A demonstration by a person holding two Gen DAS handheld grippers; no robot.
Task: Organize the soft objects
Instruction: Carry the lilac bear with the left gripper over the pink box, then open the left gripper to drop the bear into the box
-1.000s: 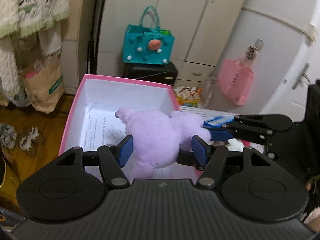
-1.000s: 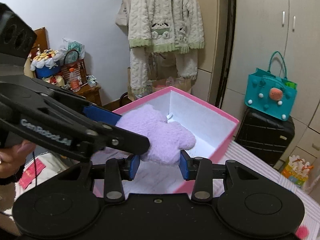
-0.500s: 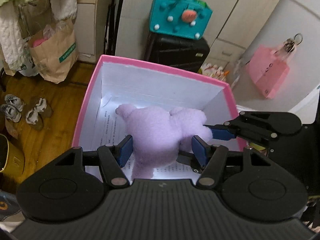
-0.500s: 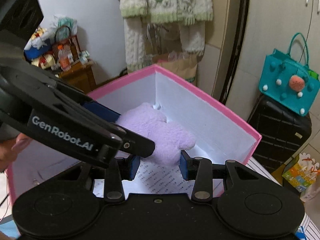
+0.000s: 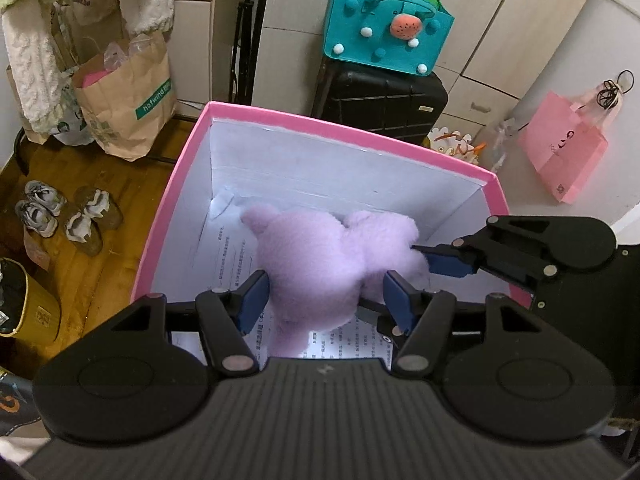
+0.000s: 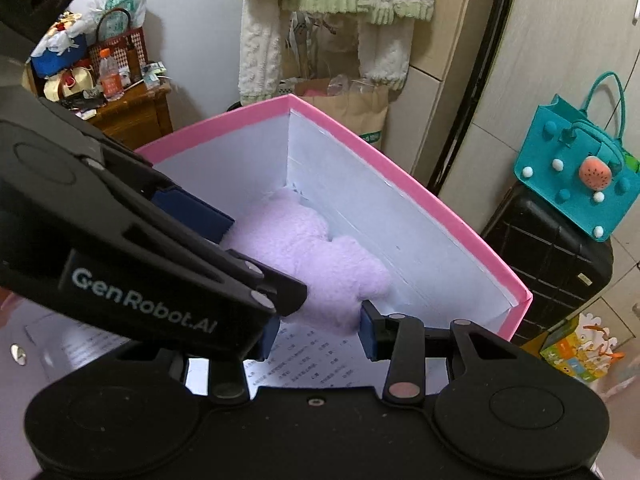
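Observation:
A fluffy purple plush toy (image 5: 320,256) is held inside a pink box (image 5: 360,148) with white walls and printed paper on its floor. My left gripper (image 5: 324,296) is shut on the toy's near side. My right gripper (image 6: 316,330) is shut on another part of the plush toy (image 6: 316,256); its blue pads show from the right in the left wrist view (image 5: 444,262). The toy sits low in the pink box (image 6: 400,172), near the far corner. The left gripper's arm hides part of the toy in the right wrist view.
A teal felt bag (image 5: 384,28) sits on a black suitcase (image 5: 380,104) behind the box. A paper bag (image 5: 128,92), shoes (image 5: 64,216) and a yellow bin (image 5: 24,300) are on the wooden floor at left. A pink bag (image 5: 564,160) hangs at right.
Both grippers have carried the purple toy forward and down, from above the box's rim to deep inside the box. Both stay shut on it.

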